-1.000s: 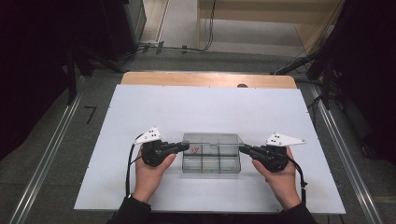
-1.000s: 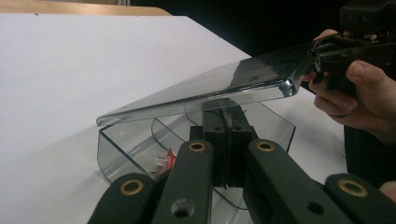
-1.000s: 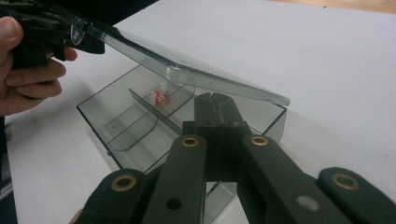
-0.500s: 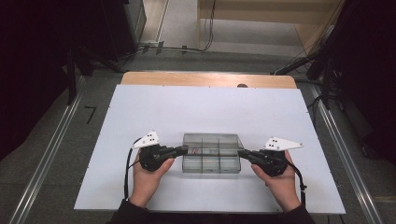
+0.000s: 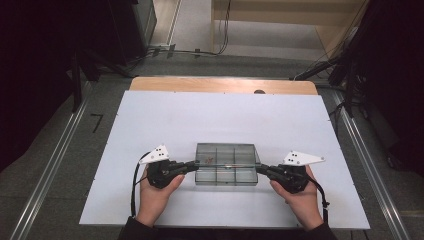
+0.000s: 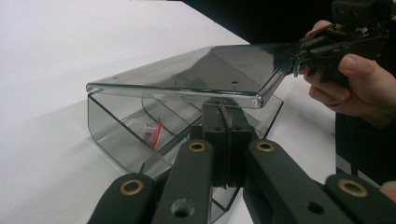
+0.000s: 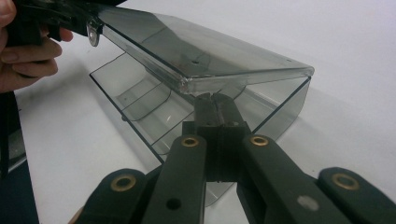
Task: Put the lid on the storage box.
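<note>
We are observing 2 grippers — left gripper point(image 5: 191, 165) and right gripper point(image 5: 260, 169) — both clamping the box lid point(image 6: 205, 70), lifting it off the box point(image 5: 226, 172).

glossy clear plastic box point(image 5: 226, 165), matt white table point(image 5: 220, 120)

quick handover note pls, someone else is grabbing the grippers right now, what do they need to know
Left gripper: jaws closed, tips at the left end of the clear compartment box, pinching the lid's corner.
Right gripper: jaws closed, tips at the box's right end, same contact on the lid.
Box: near the front middle of the white table. The lid is hinged along the far side, with its near edge lifted, partly open.
Inside: a small red and clear item in a far-left compartment; other compartments in view look empty.
Done: lid partly raised.
Left: probably move both ends together so the lid stays level.
</note>
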Motion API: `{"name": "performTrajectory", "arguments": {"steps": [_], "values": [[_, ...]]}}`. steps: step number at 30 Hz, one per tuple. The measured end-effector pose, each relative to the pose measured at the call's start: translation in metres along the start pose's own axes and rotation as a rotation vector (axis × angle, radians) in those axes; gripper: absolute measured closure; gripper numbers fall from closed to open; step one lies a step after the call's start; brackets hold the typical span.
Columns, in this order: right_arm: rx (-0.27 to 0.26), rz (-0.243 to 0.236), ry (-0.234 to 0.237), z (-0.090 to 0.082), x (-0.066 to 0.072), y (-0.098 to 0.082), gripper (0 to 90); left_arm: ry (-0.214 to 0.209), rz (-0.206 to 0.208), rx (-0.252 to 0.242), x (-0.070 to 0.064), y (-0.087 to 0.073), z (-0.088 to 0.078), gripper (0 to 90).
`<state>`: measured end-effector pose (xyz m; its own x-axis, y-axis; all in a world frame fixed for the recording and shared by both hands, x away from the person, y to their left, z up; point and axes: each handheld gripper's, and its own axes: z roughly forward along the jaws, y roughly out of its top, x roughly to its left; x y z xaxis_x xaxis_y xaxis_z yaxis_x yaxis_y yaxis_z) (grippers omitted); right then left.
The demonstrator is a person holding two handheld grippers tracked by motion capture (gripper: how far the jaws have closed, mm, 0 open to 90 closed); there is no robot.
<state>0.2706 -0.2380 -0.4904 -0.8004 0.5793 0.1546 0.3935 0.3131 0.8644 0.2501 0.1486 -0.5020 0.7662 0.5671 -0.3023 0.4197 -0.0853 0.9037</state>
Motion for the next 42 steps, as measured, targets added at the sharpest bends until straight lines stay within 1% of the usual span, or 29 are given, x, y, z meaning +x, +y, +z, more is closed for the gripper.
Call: {"name": "performTrajectory", "arguments": {"steps": [9,16,19,22,29,40,42], "values": [[0.018,0.000,0.004,0.001,0.002,-0.005,88.1,-0.002,0.001,0.019,0.000,-0.006,-0.004,90.0],[0.028,-0.011,-0.004,-0.001,0.002,-0.008,88.1,-0.006,-0.001,0.039,0.000,-0.009,-0.005,90.0],[0.032,-0.019,-0.008,-0.002,0.002,-0.010,88.1,-0.005,0.001,0.048,0.000,-0.011,-0.005,90.0],[0.039,-0.020,-0.015,-0.002,0.002,-0.011,88.1,0.005,0.005,0.060,-0.001,-0.012,-0.005,90.0],[0.051,-0.027,-0.017,-0.002,0.002,-0.014,88.1,0.010,0.015,0.086,-0.001,-0.015,-0.004,90.0],[0.079,-0.044,-0.034,-0.002,0.001,-0.018,88.1,0.002,0.014,0.131,0.002,-0.019,-0.002,90.0],[0.081,-0.043,-0.036,-0.003,0.000,-0.019,88.1,-0.001,0.014,0.130,0.002,-0.019,-0.002,90.0]]}}
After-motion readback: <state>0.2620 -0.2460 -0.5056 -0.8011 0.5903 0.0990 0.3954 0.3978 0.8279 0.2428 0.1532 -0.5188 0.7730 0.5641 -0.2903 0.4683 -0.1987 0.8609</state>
